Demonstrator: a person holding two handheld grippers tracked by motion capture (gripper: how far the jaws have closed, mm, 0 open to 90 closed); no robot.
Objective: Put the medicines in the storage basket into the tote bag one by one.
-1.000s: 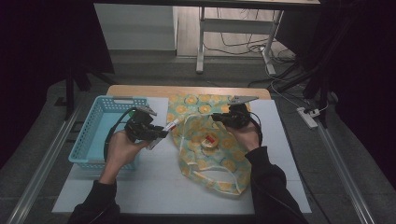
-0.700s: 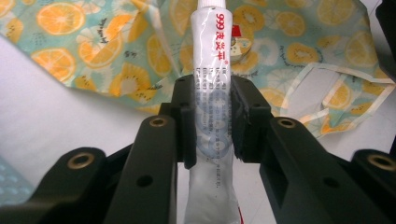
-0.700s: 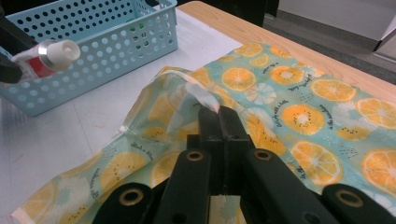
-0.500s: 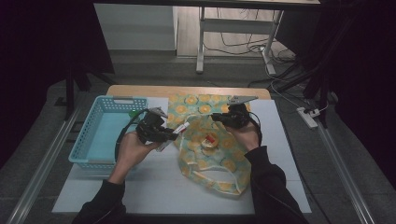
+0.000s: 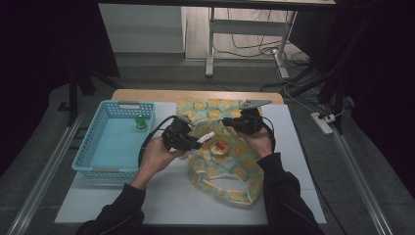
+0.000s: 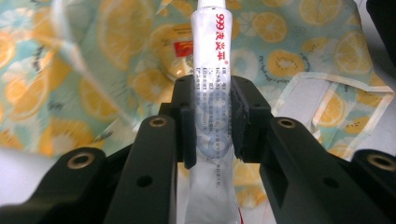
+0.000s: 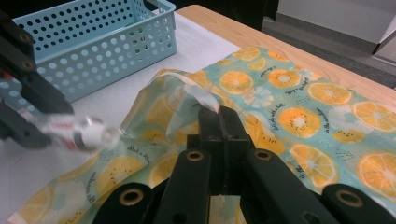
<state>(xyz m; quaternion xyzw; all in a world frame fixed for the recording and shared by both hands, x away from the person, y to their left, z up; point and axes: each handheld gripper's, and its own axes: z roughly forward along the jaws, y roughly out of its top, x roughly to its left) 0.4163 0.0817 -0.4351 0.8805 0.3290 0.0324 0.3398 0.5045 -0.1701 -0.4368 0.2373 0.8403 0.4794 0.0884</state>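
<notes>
left gripper (image 6: pixel 212 123) is clamping the white tube (image 6: pixel 210 70), right gripper (image 7: pixel 219 116) is pinching the bag (image 7: pixel 280 93) rim just ahead, tube cap risks snagging the floppy opening.

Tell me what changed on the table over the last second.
The left tool, gripping the white tube, moved right, away from the blue basket, until the tube's cap sat at the mouth of the orange-print bag. The right tool stayed put, pinching the bag's rim. The small green item in the basket did not move.
</notes>
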